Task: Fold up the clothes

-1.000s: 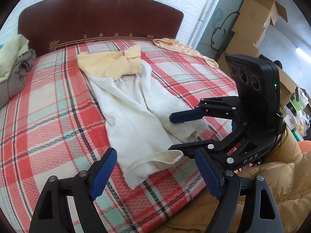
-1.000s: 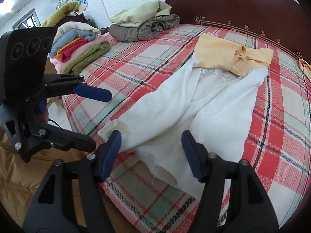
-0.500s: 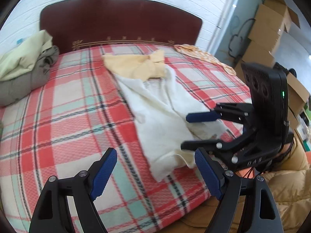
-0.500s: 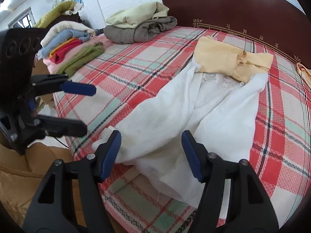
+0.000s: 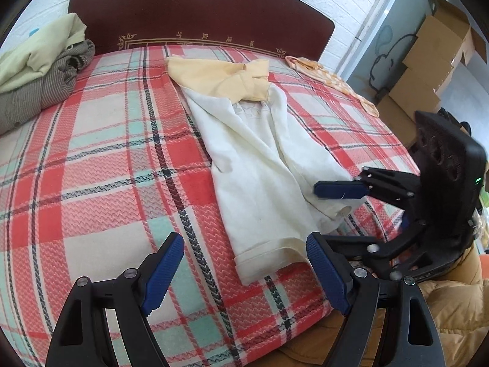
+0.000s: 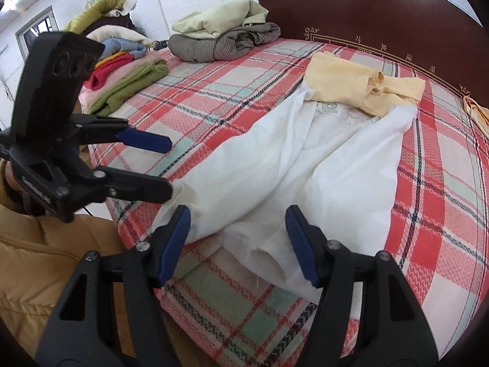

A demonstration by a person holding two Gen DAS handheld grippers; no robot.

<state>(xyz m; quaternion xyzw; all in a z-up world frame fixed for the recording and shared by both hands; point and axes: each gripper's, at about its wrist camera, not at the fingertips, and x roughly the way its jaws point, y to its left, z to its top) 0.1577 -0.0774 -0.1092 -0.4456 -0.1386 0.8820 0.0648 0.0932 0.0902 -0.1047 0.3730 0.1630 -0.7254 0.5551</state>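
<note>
A cream-white garment (image 5: 262, 165) lies spread along the plaid bed, its hem toward the near edge; it also shows in the right wrist view (image 6: 308, 165). A folded yellow shirt (image 5: 223, 76) rests on its far end, also seen in the right wrist view (image 6: 363, 91). My left gripper (image 5: 244, 270) is open and empty, hovering over the bed just left of the garment's near hem. My right gripper (image 6: 237, 241) is open and empty, its jaws either side of the garment's near right corner. Each gripper shows in the other's view: the right (image 5: 339, 214), the left (image 6: 152, 165).
The plaid bedspread (image 5: 101, 159) ends at a dark headboard (image 5: 198, 9). A heap of green and grey clothes (image 5: 39, 73) lies at the far left. Folded clothes (image 6: 122, 70) are stacked beside the bed. An orange cloth (image 5: 333, 79) lies far right; cardboard boxes (image 5: 434, 61) stand beyond.
My left gripper has swung left and back, so the garment now sits to its right. My right gripper has stayed near the garment's near corner. Both stay open.
</note>
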